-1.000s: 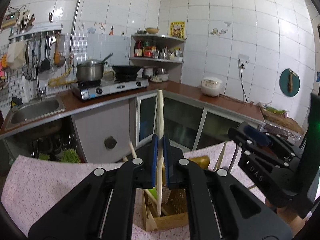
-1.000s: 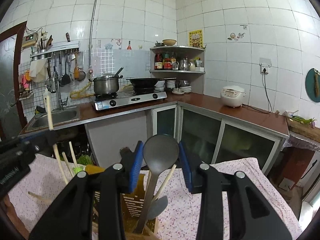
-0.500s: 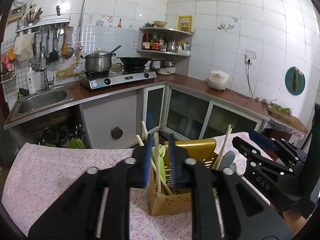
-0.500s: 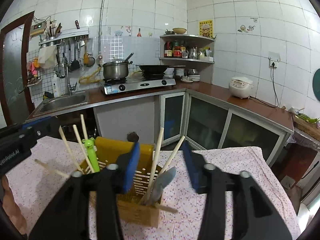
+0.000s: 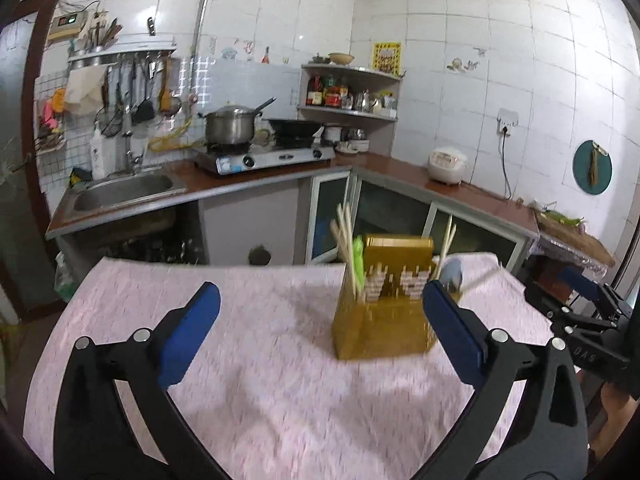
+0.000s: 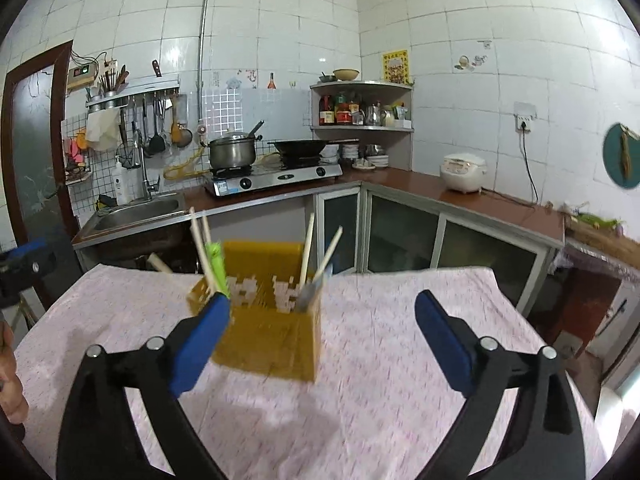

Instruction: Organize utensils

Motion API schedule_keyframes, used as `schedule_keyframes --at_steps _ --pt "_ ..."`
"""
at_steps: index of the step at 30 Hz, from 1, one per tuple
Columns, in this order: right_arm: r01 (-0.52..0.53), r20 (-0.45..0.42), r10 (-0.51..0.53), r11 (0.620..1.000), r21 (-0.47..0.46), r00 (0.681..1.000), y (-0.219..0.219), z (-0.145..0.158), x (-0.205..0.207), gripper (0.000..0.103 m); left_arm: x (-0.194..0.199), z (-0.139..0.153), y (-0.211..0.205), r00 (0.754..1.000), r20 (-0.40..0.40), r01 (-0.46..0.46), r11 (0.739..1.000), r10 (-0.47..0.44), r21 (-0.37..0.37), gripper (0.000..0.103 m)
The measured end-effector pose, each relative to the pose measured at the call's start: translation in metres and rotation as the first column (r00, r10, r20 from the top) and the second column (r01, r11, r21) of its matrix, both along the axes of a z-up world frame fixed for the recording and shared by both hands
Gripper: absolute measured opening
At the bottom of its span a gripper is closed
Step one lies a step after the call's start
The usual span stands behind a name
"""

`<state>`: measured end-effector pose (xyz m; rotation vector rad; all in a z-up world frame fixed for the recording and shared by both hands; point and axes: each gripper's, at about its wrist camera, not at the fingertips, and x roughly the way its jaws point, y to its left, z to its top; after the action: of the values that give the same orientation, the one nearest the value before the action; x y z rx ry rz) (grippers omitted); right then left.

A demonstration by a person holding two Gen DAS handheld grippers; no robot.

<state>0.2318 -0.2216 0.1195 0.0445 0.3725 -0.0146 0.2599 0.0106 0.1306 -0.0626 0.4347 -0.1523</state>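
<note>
Holder point(image 6: 267, 332) on counter point(image 6: 400, 380): chopsticks point(image 6: 308, 246), spoon point(image 6: 316, 290) inside; both tools point(image 5: 320, 322) point(image 6: 322, 330) opening wide, empty; nothing visibly left.

The left gripper point(image 5: 318, 324) had two black plastic arms with triangular cut-outs, each tipped with a flat blue pad point(image 5: 188, 332) and fastened with round silver screws. The right gripper point(image 6: 322, 332) was built the same way, black with blue pads point(image 6: 444, 344) and silver screws near the finger joints. Seen from the left, far to the right, its black side bore pale raised letters.
</note>
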Motion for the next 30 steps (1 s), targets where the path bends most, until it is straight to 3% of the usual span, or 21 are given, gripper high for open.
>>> schedule_keyframes --at_steps 5,14,19,30 --pt "0.003 0.015 -0.003 1.0 0.006 1.0 0.011 -0.024 -0.052 0.099 -0.055 -0.018 0.001 0.998 0.05 -0.044 0.997 0.041 0.065 0.098" --pt "0.018 0.021 -0.019 0.999 0.03 1.0 0.026 -0.06 -0.117 0.099 -0.133 -0.058 0.007 0.995 0.015 -0.1 0.994 0.1 0.041 0.098" --pt "0.041 0.045 -0.041 0.999 0.017 0.998 0.03 -0.077 -0.143 0.099 -0.152 -0.08 0.011 0.988 0.04 -0.15 0.988 0.148 0.032 0.098" --pt "0.071 0.05 -0.072 0.997 0.033 0.996 0.025 -0.081 -0.161 0.099 -0.159 -0.097 0.011 0.99 0.081 -0.121 0.992 0.118 0.032 0.098"
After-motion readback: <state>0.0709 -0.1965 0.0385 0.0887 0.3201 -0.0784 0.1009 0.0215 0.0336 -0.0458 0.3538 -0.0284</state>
